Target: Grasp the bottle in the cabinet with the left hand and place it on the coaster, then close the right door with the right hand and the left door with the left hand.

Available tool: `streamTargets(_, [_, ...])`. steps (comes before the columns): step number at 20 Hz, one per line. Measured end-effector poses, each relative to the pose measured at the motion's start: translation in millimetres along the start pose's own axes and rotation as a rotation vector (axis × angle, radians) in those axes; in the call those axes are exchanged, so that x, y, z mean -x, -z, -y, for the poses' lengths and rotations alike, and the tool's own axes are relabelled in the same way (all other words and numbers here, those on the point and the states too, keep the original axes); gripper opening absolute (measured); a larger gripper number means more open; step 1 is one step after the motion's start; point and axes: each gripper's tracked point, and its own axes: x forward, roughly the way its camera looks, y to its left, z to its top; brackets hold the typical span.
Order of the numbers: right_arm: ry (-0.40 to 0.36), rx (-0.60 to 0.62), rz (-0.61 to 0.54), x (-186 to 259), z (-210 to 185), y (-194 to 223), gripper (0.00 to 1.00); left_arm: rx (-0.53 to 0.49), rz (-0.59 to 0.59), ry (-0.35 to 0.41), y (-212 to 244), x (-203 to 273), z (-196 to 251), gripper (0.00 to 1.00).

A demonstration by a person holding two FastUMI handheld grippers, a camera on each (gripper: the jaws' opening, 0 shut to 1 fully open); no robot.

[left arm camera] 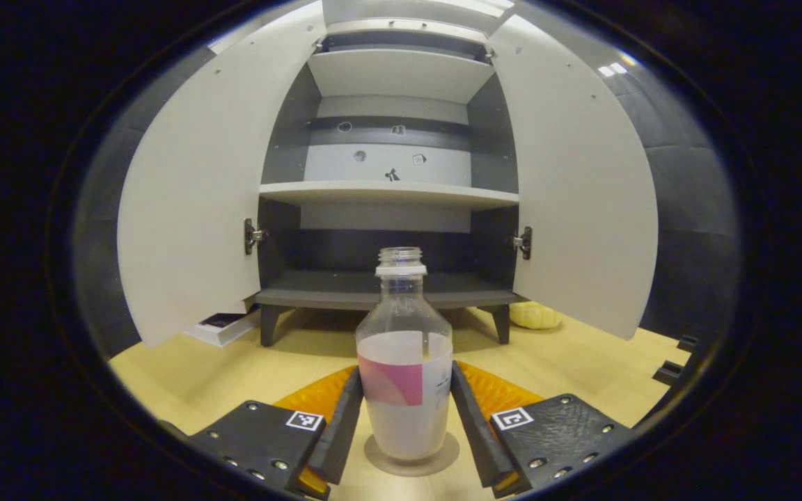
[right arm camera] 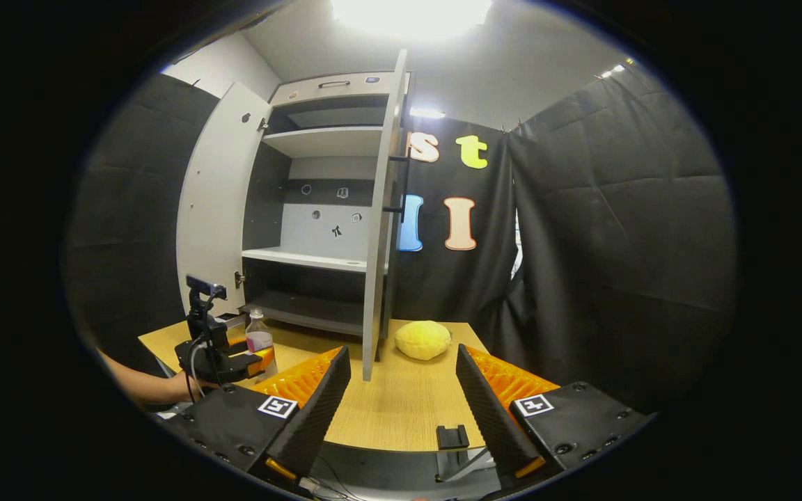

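Note:
A clear bottle (left arm camera: 404, 348) with no cap and a pink-and-white label stands upright on a round coaster (left arm camera: 411, 463) on the table. My left gripper (left arm camera: 405, 390) has a finger pressed against each side of its lower body. Behind it the cabinet stands with its left door (left arm camera: 192, 202) and right door (left arm camera: 582, 195) swung wide open and bare shelves. In the right gripper view, my right gripper (right arm camera: 401, 362) is open above the table, just in front of the right door's edge (right arm camera: 380, 243). The left gripper (right arm camera: 248, 358) and bottle (right arm camera: 259, 337) show at the left, held by a hand.
A yellow lumpy object (right arm camera: 422, 339) lies on the wooden table (right arm camera: 401, 410) right of the cabinet, also seen as the yellow lump (left arm camera: 535, 315). A flat white book (left arm camera: 223, 325) lies under the left door. A small black clamp (right arm camera: 452, 436) sits at the table's front edge.

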Motion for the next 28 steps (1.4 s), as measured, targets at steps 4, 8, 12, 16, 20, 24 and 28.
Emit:
streamTargets(4, [0.0,-0.001,0.002,0.5,-0.8,1.1,0.97,0.004,-0.024,-0.006,16.0,0.1,3.1,0.73])
streamTargets(8, [-0.002,-0.008,0.002,-0.1,-1.8,1.0,0.97,-0.006,-0.027,-0.021,22.8,6.0,3.2,0.74])
streamTargets(12, [-0.005,-0.017,0.002,0.4,-2.3,1.3,0.97,-0.032,-0.046,-0.034,22.8,10.8,4.9,0.84])
streamTargets(16, [-0.007,-0.011,0.02,-2.0,-1.6,-4.0,0.98,-0.037,-0.048,-0.04,13.5,12.8,6.7,0.87])
streamTargets(20, [-0.012,-0.025,0.04,-2.9,-1.1,-9.4,0.98,-0.047,-0.018,-0.054,-16.0,20.9,9.9,0.81])
streamTargets(24, [-0.025,-0.037,0.085,-9.3,-2.3,-23.3,0.97,-0.064,0.034,-0.07,-68.7,32.0,7.7,0.8])
streamTargets(28, [-0.056,-0.051,0.124,-17.2,-5.9,-37.5,0.97,-0.084,0.072,-0.083,-124.0,56.7,7.9,0.8])
